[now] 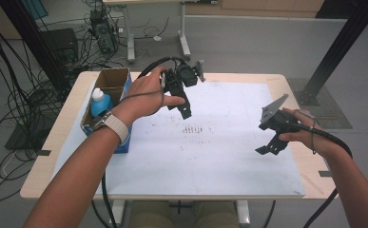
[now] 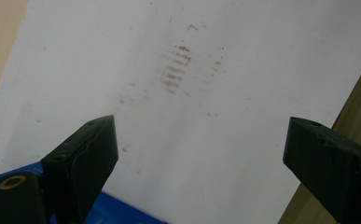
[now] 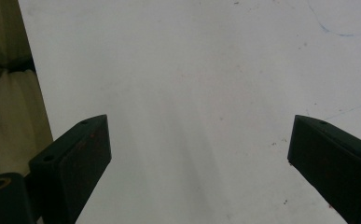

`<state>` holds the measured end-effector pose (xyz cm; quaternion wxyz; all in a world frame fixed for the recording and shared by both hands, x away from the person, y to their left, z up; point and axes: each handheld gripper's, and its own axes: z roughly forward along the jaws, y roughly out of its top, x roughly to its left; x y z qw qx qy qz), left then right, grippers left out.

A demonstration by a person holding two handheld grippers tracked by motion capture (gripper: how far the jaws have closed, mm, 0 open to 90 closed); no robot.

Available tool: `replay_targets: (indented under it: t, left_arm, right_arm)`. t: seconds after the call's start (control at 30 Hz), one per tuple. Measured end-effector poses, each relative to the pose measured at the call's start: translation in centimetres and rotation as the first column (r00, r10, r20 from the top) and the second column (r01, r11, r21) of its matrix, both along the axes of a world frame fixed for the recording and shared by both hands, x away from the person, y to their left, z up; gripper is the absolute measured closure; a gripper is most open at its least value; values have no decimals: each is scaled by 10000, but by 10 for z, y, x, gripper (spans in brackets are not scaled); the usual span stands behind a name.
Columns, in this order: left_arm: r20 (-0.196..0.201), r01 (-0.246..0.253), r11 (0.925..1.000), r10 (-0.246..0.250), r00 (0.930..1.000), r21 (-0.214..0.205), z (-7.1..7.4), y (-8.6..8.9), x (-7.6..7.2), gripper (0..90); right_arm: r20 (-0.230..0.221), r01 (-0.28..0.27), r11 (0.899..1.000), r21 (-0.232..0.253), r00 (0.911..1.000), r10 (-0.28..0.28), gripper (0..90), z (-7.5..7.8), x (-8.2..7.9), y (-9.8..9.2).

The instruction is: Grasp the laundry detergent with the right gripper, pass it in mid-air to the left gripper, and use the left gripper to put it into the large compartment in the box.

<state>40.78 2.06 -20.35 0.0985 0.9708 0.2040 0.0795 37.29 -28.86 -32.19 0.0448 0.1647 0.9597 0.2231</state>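
My left gripper (image 1: 185,111) hangs above the white sheet (image 1: 210,156) near the table's back left, jaws pointing down. In the left gripper view its two black fingers (image 2: 82,158) stand wide apart over the sheet, with nothing between them and a patch of reddish smudges (image 2: 176,70) ahead. My right gripper (image 1: 269,148) is held over the right side of the sheet. In the right gripper view its fingers (image 3: 75,154) are also spread wide over bare white paper, holding nothing.
A cardboard box (image 1: 106,90) with a blue bottle (image 1: 99,102) with a white cap stands at the table's left edge. A blue box edge (image 2: 117,212) lies below the left jaw. Dark smudges (image 1: 193,129) mark the sheet's middle. Cables and desk legs lie on the floor beyond.
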Motion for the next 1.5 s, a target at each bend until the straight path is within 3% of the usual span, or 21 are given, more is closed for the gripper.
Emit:
replay_targets:
  t: [1.5]
  left_arm:
    - [78, -155, 9997, 156, 9998, -203, 1, 3, 1, 105]
  right_arm:
    - [-29, 51, 10000, 53, 10000, -51, 59, -2, -1, -2]
